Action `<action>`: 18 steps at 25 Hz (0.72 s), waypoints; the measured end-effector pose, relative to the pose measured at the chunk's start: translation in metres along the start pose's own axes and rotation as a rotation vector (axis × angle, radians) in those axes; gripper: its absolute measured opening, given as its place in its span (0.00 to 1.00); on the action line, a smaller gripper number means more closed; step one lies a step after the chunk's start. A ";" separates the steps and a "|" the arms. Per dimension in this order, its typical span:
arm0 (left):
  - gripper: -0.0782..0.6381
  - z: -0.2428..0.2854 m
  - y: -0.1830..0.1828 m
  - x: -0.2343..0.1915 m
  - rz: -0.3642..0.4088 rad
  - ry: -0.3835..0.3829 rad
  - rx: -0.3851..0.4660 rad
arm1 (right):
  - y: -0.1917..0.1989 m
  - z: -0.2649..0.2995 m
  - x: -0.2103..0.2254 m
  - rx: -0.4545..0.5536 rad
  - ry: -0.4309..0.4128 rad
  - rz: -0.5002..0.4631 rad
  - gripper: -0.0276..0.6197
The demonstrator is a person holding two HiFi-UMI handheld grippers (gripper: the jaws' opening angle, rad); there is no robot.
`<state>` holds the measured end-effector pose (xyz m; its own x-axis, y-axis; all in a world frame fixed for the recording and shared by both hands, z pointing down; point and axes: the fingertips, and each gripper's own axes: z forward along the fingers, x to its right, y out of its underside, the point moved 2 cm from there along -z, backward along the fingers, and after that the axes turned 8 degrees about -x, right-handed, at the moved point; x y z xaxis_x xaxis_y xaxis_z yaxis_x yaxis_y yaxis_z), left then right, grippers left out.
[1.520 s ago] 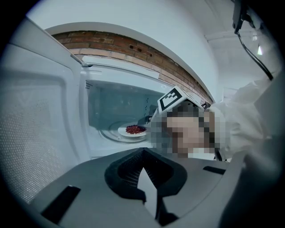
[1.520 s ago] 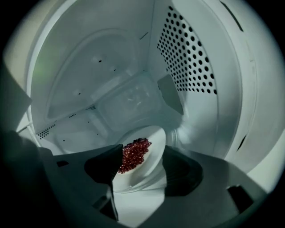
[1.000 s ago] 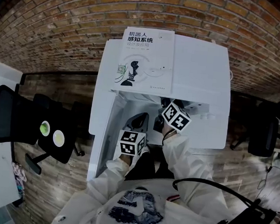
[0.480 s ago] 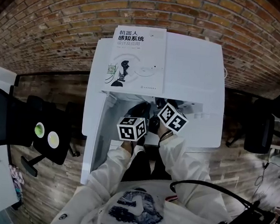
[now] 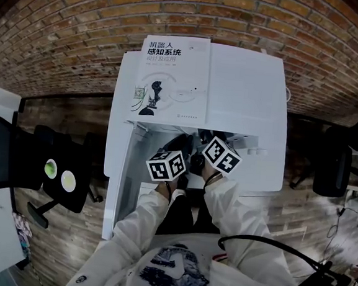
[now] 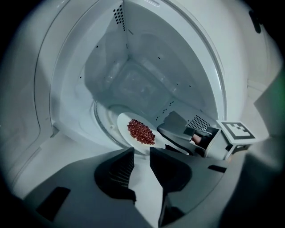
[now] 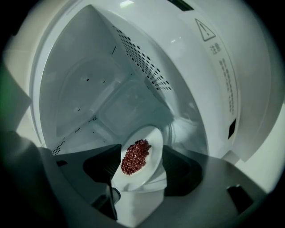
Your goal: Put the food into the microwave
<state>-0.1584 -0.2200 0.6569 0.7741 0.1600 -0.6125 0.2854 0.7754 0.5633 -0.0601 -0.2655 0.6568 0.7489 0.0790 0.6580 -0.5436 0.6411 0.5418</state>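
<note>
A white microwave (image 5: 251, 96) stands with its door (image 5: 116, 190) swung open to the left. In the right gripper view my right gripper (image 7: 141, 151) is shut on the rim of a white plate (image 7: 147, 176) of red beans (image 7: 136, 156), tilted inside the cavity. The left gripper view shows that plate (image 6: 129, 139) just above the glass turntable (image 6: 104, 122), with the right gripper (image 6: 187, 133) holding it from the right. My left gripper (image 6: 141, 151) hangs at the cavity mouth, jaws nearly together and nothing between them. Both marker cubes (image 5: 166, 165) sit at the opening in the head view.
A book (image 5: 172, 76) lies on top of the microwave. Black office chairs stand at the left (image 5: 16, 156) and right (image 5: 333, 165). A black cable (image 5: 269, 247) loops near the person's body. The cavity walls close in around the plate.
My left gripper has moved forward to the microwave opening, beside the right one. The right gripper still holds the plate inside the cavity.
</note>
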 end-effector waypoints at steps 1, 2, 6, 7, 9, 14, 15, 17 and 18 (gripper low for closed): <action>0.25 0.000 -0.001 0.000 -0.025 0.011 0.009 | 0.000 0.000 0.000 0.000 -0.002 0.001 0.49; 0.25 0.000 -0.001 -0.001 -0.056 0.023 0.019 | 0.000 -0.001 0.000 0.000 -0.004 0.002 0.49; 0.25 0.006 0.001 -0.004 -0.176 0.073 0.024 | 0.002 -0.002 -0.001 -0.006 -0.016 0.007 0.49; 0.25 0.007 0.001 -0.005 -0.197 0.079 0.021 | 0.002 -0.002 0.000 -0.006 -0.017 0.010 0.49; 0.24 0.009 0.002 -0.006 -0.233 0.086 0.019 | 0.002 -0.002 0.000 -0.007 -0.021 0.016 0.49; 0.20 0.010 0.002 -0.010 -0.277 0.093 0.027 | 0.001 -0.002 -0.001 -0.011 -0.031 0.013 0.49; 0.19 0.010 0.001 -0.012 -0.285 0.093 0.033 | 0.001 -0.002 -0.001 -0.014 -0.033 0.011 0.49; 0.18 0.010 -0.002 -0.015 -0.299 0.090 0.048 | 0.003 -0.002 -0.001 -0.021 -0.040 0.006 0.49; 0.17 0.010 -0.002 -0.017 -0.304 0.084 0.054 | 0.003 -0.002 -0.001 -0.024 -0.042 0.003 0.49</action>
<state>-0.1664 -0.2304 0.6710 0.5998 -0.0225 -0.7998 0.5282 0.7620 0.3747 -0.0619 -0.2615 0.6566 0.7302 0.0488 0.6814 -0.5363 0.6588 0.5275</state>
